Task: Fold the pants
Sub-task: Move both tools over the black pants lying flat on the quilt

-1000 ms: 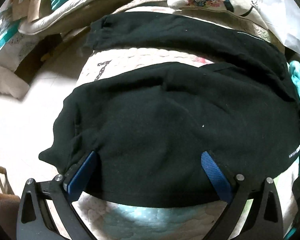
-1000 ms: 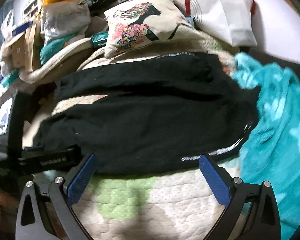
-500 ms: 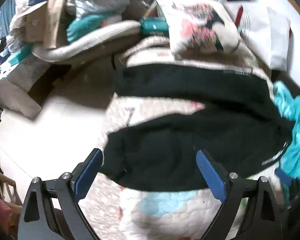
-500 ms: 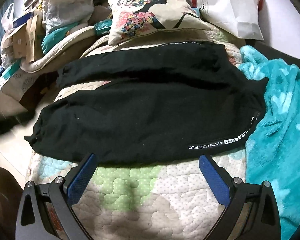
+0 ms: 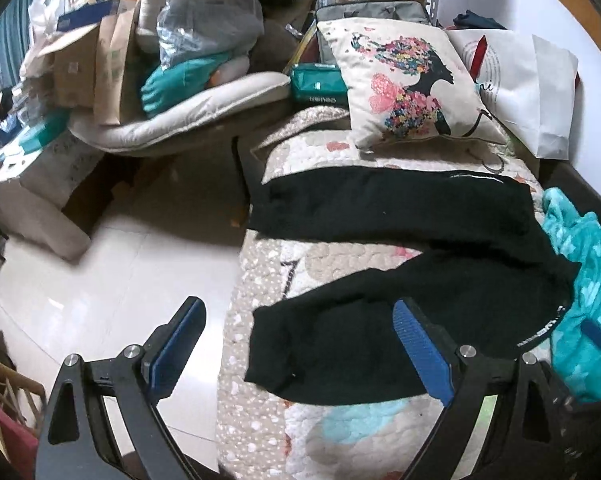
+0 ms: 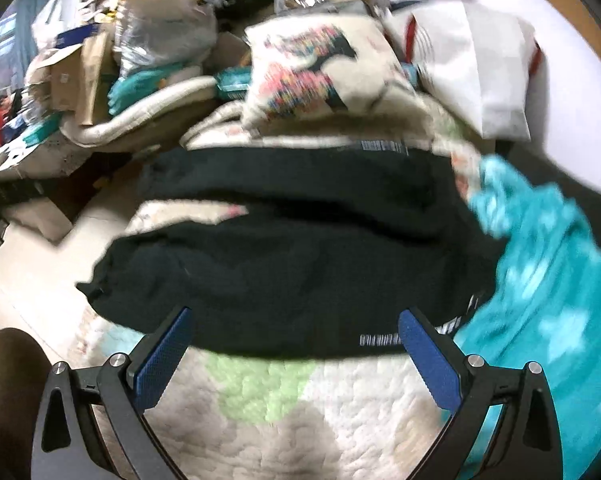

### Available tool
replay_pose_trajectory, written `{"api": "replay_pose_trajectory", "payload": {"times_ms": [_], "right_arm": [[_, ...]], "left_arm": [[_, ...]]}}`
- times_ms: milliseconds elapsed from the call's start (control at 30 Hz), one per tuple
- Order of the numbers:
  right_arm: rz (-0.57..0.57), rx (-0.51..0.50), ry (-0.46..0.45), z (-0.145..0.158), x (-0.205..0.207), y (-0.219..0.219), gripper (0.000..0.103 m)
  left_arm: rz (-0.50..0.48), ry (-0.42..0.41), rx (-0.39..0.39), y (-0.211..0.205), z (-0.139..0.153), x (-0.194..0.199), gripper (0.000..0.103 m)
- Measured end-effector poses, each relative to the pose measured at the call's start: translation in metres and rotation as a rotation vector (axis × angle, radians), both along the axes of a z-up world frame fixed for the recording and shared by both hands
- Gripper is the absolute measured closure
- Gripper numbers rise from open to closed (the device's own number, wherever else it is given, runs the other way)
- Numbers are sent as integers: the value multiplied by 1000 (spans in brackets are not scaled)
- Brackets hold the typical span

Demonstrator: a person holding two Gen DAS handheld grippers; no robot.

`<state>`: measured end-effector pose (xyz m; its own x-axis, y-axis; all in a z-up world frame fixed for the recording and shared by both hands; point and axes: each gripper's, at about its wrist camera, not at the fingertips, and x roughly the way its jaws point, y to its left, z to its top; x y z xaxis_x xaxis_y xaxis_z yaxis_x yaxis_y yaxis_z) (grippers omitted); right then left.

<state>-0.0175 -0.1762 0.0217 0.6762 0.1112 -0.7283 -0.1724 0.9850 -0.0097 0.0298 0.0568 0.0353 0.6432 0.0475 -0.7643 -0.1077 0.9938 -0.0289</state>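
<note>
Pants (image 5: 400, 276) lie spread on the bed (image 5: 260, 420) ahead of both tongs, legs splayed apart and so not yet doubled, while left tongs (image 5: 296, 350) and right tongs (image 6: 294, 350) hang above the near hem, both released and empty, seemingly lifted clear to choose a fresh hold.

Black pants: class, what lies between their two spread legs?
A bare strip of quilted bedspread separates the black pants legs, clearest in the left wrist view.
</note>
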Motion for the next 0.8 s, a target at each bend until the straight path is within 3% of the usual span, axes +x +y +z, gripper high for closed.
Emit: {"api": "replay_pose_trajectory", "payload": {"times_ms": [167,333,800], "right_arm": [[49,-18,-20,32,22,3,0],[37,-7,-1,42,53,-4,0],[37,-47,81,29,127,-19,0]], "left_arm": [[-22,17,-12,-8,-4,4,8],[-35,22,8,-11,-5,10,8],[-39,82,39,-6,-28,47,8]]}}
